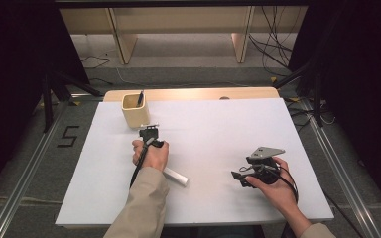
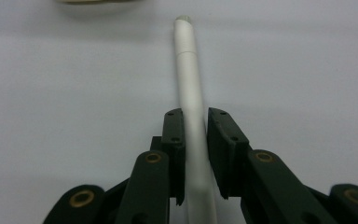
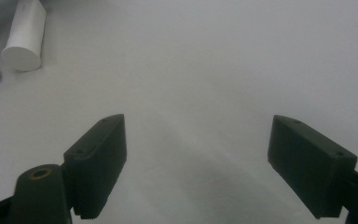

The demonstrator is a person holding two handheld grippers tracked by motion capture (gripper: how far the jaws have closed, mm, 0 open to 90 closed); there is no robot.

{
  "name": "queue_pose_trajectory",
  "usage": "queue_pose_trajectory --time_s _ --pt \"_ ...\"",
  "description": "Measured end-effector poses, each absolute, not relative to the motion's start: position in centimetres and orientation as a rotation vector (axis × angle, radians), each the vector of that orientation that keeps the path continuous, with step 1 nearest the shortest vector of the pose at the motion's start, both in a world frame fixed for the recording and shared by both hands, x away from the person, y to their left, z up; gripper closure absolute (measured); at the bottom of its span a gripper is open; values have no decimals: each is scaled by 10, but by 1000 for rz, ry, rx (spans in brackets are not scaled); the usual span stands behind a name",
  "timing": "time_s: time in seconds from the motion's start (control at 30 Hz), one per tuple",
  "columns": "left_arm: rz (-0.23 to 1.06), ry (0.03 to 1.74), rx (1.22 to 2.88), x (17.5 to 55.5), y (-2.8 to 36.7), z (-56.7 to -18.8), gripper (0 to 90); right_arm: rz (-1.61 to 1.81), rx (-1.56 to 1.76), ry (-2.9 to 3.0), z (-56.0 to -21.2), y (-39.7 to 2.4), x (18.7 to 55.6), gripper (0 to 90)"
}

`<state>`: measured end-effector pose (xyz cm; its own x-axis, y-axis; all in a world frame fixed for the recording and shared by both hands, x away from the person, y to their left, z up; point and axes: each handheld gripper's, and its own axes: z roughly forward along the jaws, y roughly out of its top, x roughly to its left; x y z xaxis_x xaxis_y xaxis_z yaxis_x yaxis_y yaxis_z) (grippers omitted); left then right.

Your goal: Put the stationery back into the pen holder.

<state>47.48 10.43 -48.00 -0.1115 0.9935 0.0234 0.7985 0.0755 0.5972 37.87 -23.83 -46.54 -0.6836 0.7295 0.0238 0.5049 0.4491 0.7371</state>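
On the white table [image 1: 228, 124], your right gripper [image 3: 196, 158] rested idle with its jaws spread wide on nothing. Your left gripper [image 2: 196, 140] had its jaws closed around the white marker [image 2: 189, 93], which lay flat near the wooden cup [image 1: 135, 110]. You did well to pinch it squarely across the barrel, so it wouldn't roll or tip on lifting.

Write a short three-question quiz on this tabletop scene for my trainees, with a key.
1. True or false: the right gripper has its jaws wide apart with nothing between them.
2. What lies between the jaws of the left gripper? A: a white pen. B: a spoon. C: a folded cloth.
3. What stands inside the wooden cup at the far left of the table?

Key: 1 true. 2 A. 3 a dark pen.
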Motion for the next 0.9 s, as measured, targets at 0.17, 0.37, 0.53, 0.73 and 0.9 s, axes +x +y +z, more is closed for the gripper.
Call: queue_pose_trajectory --time_s 0.17,0.37,0.53,0.73,0.9 --pt "683 1966 1779 475 103 -480 774 1074 1059 2407 -465 -238 379 202" --pt "680 1968 1777 475 104 -480 778 1076 1058 2407 -465 -238 379 202" --pt "687 1965 1784 475 103 -480 778 1075 1057 2407 -465 -238 379 202" --pt "693 1961 1786 474 103 -480 779 1075 1057 2407 -465 -238 379 201" --pt "696 1958 1788 474 103 -480 780 1075 1057 2408 -465 -238 379 201"
